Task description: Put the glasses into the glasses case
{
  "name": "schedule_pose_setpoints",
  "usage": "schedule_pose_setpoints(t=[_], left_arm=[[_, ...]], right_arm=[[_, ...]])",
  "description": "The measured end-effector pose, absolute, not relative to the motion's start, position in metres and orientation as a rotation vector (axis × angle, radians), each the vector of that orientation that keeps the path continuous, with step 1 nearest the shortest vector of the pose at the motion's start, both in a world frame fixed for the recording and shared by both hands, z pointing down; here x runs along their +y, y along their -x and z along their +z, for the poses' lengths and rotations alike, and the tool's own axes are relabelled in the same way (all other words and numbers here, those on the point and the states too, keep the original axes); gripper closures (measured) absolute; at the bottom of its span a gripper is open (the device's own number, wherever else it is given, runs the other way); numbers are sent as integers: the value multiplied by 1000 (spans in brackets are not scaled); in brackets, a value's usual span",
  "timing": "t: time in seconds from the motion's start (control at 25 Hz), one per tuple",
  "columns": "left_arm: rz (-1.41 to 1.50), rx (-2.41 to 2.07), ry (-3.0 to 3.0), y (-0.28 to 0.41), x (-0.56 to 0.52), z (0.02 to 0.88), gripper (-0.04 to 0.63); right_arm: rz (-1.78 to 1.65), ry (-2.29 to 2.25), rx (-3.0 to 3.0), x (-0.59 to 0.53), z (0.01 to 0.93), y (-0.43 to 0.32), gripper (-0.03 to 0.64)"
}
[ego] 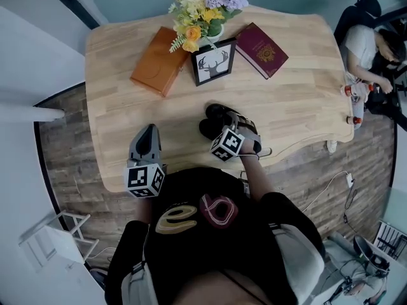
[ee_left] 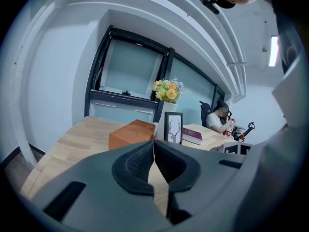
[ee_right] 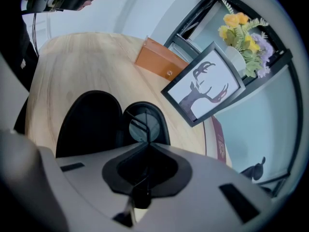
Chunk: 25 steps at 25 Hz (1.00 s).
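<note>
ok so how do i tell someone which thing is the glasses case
Start at the light wooden table and find the framed deer picture near the flowers. Just toward the person from it, by the near edge, lies the glasses case. Unlike the orange-brown box and maroon book, it is black and lies open in two rounded halves.

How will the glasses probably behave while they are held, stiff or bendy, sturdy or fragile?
The glasses look thin-wired, so the frame probably flexes and could bend under a hard squeeze. They seem light: the right hand-held gripper carries them by one thin part. Held so, they may twist at the open case.
</note>
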<state>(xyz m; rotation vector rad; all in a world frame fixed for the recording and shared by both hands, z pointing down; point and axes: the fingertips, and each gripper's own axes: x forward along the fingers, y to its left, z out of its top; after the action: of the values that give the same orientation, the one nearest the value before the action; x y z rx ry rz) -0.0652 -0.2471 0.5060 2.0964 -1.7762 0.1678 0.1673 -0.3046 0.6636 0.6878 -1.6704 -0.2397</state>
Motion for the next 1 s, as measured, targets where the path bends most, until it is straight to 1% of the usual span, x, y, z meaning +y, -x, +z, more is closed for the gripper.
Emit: schedule_pose_setpoints(t=[0.44, 0.48, 0.56, 0.76, 1.0], left_arm=[[176, -1772, -2098, 65, -246, 508, 577], [177, -1771, -2099, 65, -246, 508, 577], [174, -1773, -2099, 66, -245, 507, 577], [145, -1793, -2089, 70, -244, 505, 577], [118, -1772, -2102, 71, -239, 505, 577]], right_arm=[[-242, -712, -1676, -307, 664, -166, 592], [-233, -725, -1685, -308, 663, -166, 581], [-192, -754, -1710, -309, 660, -166, 527], [-83, -765, -1754, -305, 654, -163, 449], [14, -853, -1810, -299, 637, -164, 420]])
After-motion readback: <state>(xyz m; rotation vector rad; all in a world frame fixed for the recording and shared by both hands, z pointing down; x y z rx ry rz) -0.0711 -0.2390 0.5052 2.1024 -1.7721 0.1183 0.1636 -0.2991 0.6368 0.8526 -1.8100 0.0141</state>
